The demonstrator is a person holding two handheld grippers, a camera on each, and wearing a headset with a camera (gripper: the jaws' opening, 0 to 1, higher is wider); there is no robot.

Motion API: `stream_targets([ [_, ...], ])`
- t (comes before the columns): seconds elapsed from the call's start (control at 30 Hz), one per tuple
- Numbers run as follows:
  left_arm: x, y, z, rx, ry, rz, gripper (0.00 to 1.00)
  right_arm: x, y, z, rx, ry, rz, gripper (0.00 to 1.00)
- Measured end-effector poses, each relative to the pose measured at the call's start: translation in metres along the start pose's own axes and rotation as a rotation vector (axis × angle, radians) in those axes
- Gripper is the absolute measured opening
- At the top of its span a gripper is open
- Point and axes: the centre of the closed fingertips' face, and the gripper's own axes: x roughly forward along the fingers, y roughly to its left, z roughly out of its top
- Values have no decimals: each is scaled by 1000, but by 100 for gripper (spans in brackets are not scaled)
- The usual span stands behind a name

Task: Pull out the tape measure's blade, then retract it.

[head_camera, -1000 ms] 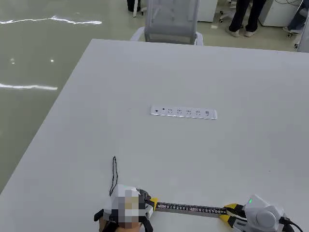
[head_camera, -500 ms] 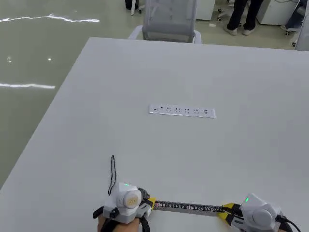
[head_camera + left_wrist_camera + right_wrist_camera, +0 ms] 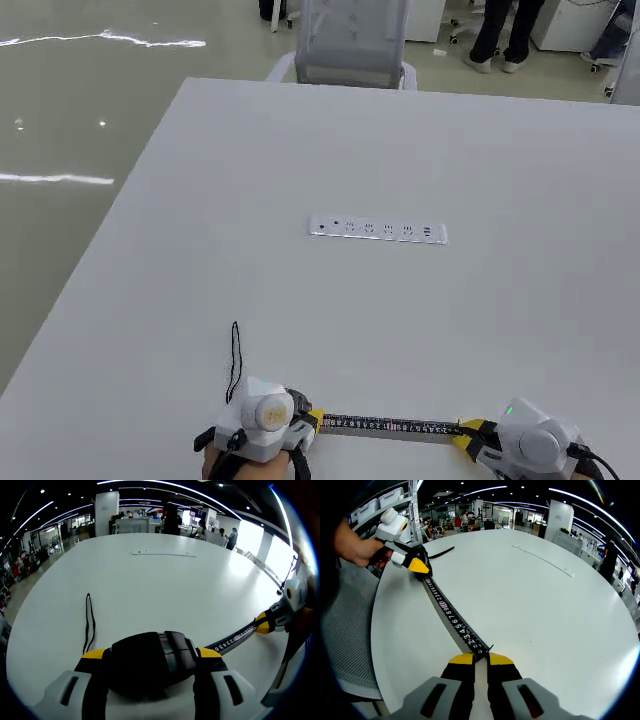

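Observation:
A black tape measure case (image 3: 150, 665) sits clamped between the yellow-tipped jaws of my left gripper (image 3: 152, 652), which is shut on it. The numbered blade (image 3: 390, 427) is drawn out to the right, low over the white table. My right gripper (image 3: 476, 658) is shut on the hooked end of the blade (image 3: 451, 616). In the head view the left gripper (image 3: 300, 422) and the right gripper (image 3: 470, 436) are near the table's front edge, a blade's length apart. A black wrist cord (image 3: 236, 358) trails from the case across the table.
A white power strip (image 3: 378, 229) lies at the middle of the white table (image 3: 300, 150). A grey office chair (image 3: 350, 40) stands at the far edge, with people standing beyond it. The table's left edge drops to a glossy floor.
The head camera tilted slightly. Both grippers keep their hold, and the drawn-out blade between them has about the same length.

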Motion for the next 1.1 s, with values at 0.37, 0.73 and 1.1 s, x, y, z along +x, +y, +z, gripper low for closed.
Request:
stream_targets([
  [0.37,0,0,-1,0,2,-2,66,0,1,0,10,5,-12,6],
  [0.73,1,0,-1,-4,10,-8,67,-1,2,1,25,12,-23,6],
  [1.1,0,0,-1,-5,14,-10,67,4,8,6,29,14,-21,6],
])
